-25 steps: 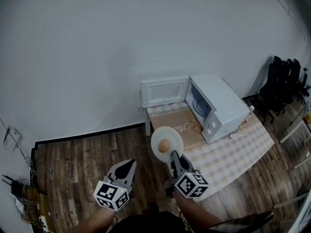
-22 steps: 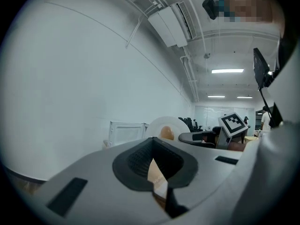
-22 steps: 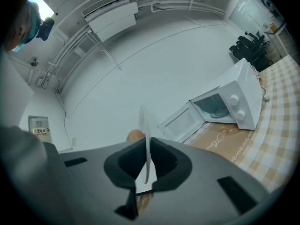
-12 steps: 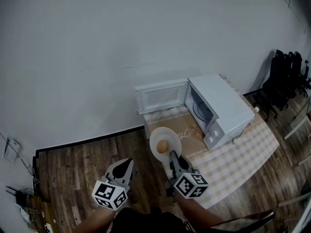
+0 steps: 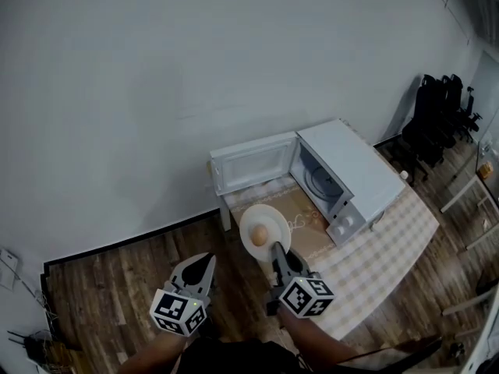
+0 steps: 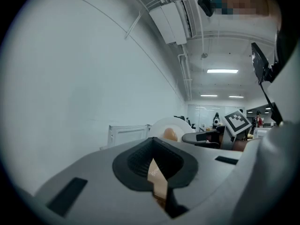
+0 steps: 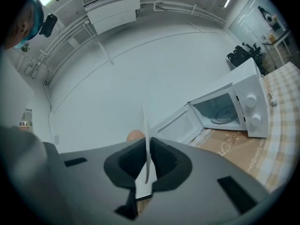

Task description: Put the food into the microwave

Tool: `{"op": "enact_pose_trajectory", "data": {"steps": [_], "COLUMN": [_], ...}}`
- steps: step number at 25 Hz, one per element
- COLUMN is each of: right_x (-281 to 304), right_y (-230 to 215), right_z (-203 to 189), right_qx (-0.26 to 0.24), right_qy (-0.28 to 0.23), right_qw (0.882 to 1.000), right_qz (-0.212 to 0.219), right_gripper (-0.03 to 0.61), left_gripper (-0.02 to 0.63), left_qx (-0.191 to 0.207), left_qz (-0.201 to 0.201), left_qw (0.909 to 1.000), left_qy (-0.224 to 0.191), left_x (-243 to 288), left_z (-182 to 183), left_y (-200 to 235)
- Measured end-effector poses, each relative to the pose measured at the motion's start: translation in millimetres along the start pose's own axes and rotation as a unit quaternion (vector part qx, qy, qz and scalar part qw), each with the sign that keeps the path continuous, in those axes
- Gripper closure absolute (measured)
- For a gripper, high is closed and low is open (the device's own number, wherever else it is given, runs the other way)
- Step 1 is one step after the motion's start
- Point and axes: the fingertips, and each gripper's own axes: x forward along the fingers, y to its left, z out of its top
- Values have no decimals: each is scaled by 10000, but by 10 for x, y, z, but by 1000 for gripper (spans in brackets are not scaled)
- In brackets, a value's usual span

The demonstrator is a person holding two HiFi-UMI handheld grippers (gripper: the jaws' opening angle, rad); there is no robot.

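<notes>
Finding: the right hand-held gripper is clenched on the near rim of a white plate, held short of the microwave and in front of its open door. The food, a round brownish item, lies loose on the plate and is judged liable to roll. The plate is judged stiff, smooth and breakable. An edge grip gives little margin, so keep it level. The left hand-held gripper has its jaws together and is empty, farther from the microwave.

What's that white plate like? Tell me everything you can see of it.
The white plate is round, plain and smooth, ceramic by its look. The right hand-held gripper clamps its near rim, holding it roughly level in the air before the open microwave. One rounded, orange-brown piece of food sits on it.
</notes>
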Motion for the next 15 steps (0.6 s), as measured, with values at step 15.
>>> {"op": "enact_pose_trajectory", "data": {"steps": [15], "right_x": [485], "right_y": [322], "right_z": [2], "right_qx": [-63], "right_qy": [-642], "right_qw": [9940], "right_qz": [-885], "right_gripper": [554], "left_gripper": [606], "left_qx": [-43], "left_qz": [-1023], "left_qw": [9947], "left_qy": [-27], "left_x": [245], "left_z": [177], "left_y": [862]}}
